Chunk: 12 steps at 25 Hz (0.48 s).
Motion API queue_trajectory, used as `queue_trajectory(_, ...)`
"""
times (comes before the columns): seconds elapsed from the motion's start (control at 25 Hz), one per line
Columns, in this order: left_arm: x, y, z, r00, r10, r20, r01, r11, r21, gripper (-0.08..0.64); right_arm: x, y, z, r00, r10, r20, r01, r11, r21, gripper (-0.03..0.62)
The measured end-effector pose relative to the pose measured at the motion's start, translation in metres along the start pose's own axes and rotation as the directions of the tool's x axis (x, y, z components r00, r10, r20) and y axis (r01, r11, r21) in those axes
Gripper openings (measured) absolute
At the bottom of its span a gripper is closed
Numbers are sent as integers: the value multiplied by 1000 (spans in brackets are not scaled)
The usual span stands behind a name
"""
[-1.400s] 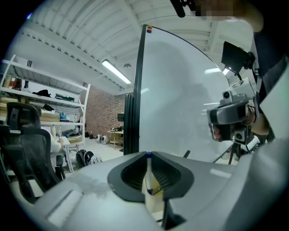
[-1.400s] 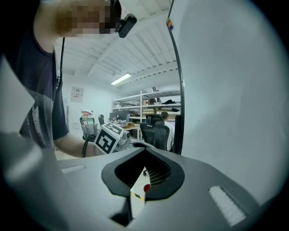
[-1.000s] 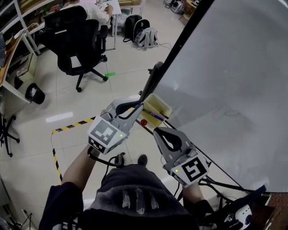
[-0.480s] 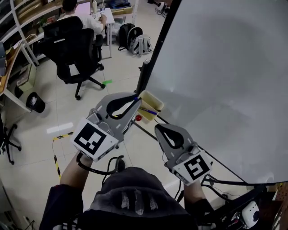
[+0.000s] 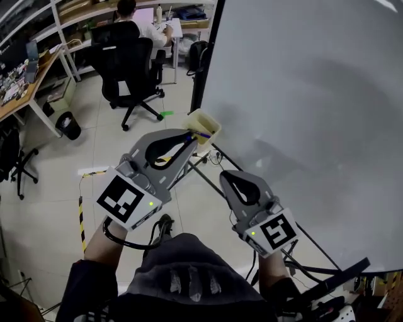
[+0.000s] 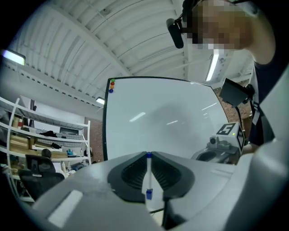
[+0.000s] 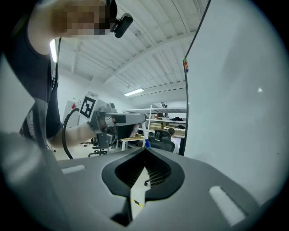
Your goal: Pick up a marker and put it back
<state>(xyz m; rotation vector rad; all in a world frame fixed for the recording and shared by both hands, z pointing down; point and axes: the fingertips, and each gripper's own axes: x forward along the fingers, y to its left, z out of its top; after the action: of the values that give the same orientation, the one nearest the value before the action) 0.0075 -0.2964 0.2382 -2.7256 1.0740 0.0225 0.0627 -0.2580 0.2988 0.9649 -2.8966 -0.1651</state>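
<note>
The left gripper (image 6: 149,157) is squeezed on a thin white marker (image 6: 148,177) with a blue cap, just by the yellow cup (image 5: 203,123) at the whiteboard (image 5: 302,94) edge. The right gripper (image 7: 145,152) is pressed together with nothing in it. The marker looks light, hard and smooth, so I think holding its middle works best.

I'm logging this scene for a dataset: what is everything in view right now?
whiteboard: one, white with black frame, right
holder: one, pale yellow, whiteboard's lower corner
marker: one, white with blue ends, gripped, tip at the holder
magnets: three, green, red, blue, whiteboard's top corner
office chair: one, black, by the desk
seated person: one, behind the chair
bin: one, black, floor at left
floor tape: one strip, yellow and black, floor
left gripper: grey, shut on the marker
right gripper: grey, shut, empty
</note>
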Motion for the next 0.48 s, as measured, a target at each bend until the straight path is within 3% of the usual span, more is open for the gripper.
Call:
queue_trajectory(0.2, -19, -50, 5, 999, 34, -34, -34, 999, -1, 35, -40, 25, 4, 999, 52, 11, -52, 999, -17, 2)
queue_trajectory(0.48, -52, -84, 42, 998, 61, 10, -61, 998, -3, 35, -59, 56, 21, 995, 97, 18, -97, 995, -7, 2)
